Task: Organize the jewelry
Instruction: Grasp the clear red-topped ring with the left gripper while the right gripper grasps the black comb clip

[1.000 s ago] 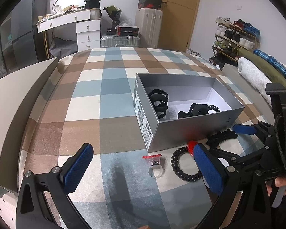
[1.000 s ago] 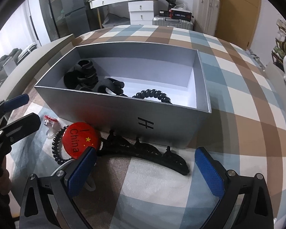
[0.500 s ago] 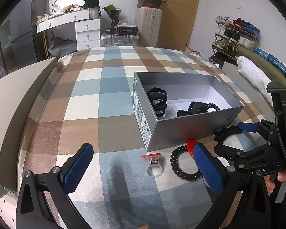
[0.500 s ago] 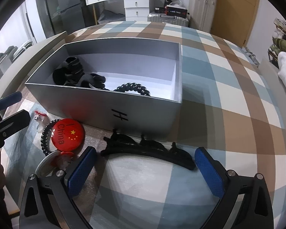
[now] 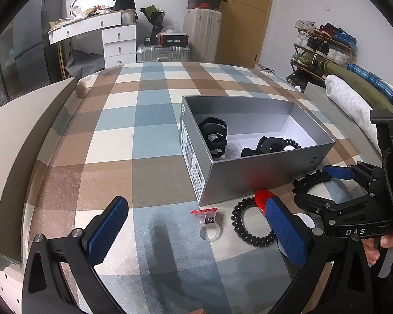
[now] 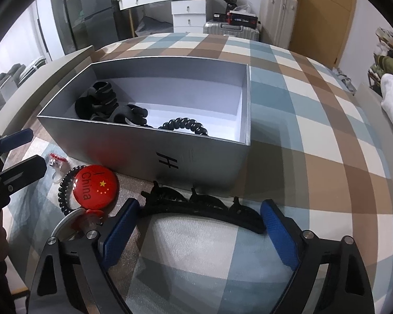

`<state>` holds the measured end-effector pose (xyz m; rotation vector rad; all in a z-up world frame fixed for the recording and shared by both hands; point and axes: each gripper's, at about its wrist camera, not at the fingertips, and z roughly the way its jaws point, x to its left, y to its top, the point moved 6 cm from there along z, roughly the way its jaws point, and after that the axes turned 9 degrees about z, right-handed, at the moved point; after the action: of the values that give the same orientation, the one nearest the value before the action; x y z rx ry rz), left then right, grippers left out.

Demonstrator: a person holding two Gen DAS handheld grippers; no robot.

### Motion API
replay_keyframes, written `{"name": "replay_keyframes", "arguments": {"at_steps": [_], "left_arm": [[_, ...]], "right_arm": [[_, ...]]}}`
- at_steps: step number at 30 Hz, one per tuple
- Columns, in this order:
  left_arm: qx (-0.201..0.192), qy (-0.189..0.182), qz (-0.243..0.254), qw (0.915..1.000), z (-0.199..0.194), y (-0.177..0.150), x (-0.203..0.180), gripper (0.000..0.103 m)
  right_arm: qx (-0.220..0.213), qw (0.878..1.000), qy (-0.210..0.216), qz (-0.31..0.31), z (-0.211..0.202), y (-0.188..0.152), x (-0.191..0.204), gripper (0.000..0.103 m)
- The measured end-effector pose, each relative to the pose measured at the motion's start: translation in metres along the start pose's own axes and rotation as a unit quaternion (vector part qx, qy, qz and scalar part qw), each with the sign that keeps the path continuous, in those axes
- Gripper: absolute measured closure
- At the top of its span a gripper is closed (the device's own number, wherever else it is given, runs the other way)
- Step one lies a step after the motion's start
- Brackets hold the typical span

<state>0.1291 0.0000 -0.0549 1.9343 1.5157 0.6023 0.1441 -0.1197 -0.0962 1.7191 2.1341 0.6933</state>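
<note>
Fingers of my right gripper [image 6: 197, 233] have just been closing a little and now stand either side of the long black hair clip [image 6: 201, 205], which a second ago lay ahead of them, past the tips. The blue pads sit just off the clip's two ends; I cannot tell whether either one touches it, and the clip lies flat on the checked bed cover [image 6: 314, 120], not lifted. The grey box [image 6: 144, 146] looks nearer and further left in my right view than before. My left gripper [image 5: 196, 233] has kept its place, and its fingers [image 5: 106, 231] are spread wide with nothing between them.

Inside the box lie two black claw clips [image 6: 99, 99] and a black coil hair tie [image 6: 183, 127], as before. Outside it, against the front wall, sits the red China badge [image 6: 95, 189] resting on a second black coil tie [image 5: 251, 222], with a clear ring topped in red [image 5: 208, 216] just beside it. A round silver-backed badge [image 6: 65, 223] lies near my right gripper's left finger. From the left view, my right gripper [image 5: 325, 180] shows low over the clip, just in front of the box.
</note>
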Motion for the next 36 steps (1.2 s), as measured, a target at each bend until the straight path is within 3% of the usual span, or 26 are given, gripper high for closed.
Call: {"name": "replay_keyframes", "arguments": {"at_steps": [14,16,21,25,27,31,32,36], "left_arm": [[0.036,0.001,0.003,0.9994,0.010,-0.009,0.000,0.002],[0.040,-0.001,0.008,0.9992,0.011,-0.010,-0.001,0.008],[0.050,-0.011,0.001,0.9987,0.014,-0.014,0.000,0.037],[0.046,-0.018,-0.002,0.9988,0.012,-0.014,-0.001,0.050],[0.048,-0.021,0.000,0.9986,0.012,-0.014,-0.003,0.064],[0.048,-0.020,0.008,0.9986,0.013,-0.014,-0.005,0.075],[0.049,-0.023,0.007,0.9985,0.013,-0.014,-0.005,0.086],[0.041,-0.025,0.007,0.9988,0.010,-0.012,-0.005,0.089]], "right_arm": [[-0.031,0.999,0.027,-0.005,-0.028,0.007,0.002,0.010],[-0.034,0.999,0.029,-0.004,-0.030,0.008,0.001,0.010],[-0.038,0.999,0.030,-0.006,-0.034,0.010,0.001,0.010],[-0.041,0.999,0.031,-0.007,-0.036,0.009,0.001,0.010],[-0.042,0.999,0.031,-0.007,-0.037,0.010,0.001,0.010],[-0.043,0.999,0.031,-0.008,-0.037,0.010,0.001,0.010],[-0.043,0.999,0.031,-0.008,-0.037,0.010,0.001,0.010],[-0.044,0.998,0.032,-0.009,-0.038,0.009,0.002,0.010]]}}
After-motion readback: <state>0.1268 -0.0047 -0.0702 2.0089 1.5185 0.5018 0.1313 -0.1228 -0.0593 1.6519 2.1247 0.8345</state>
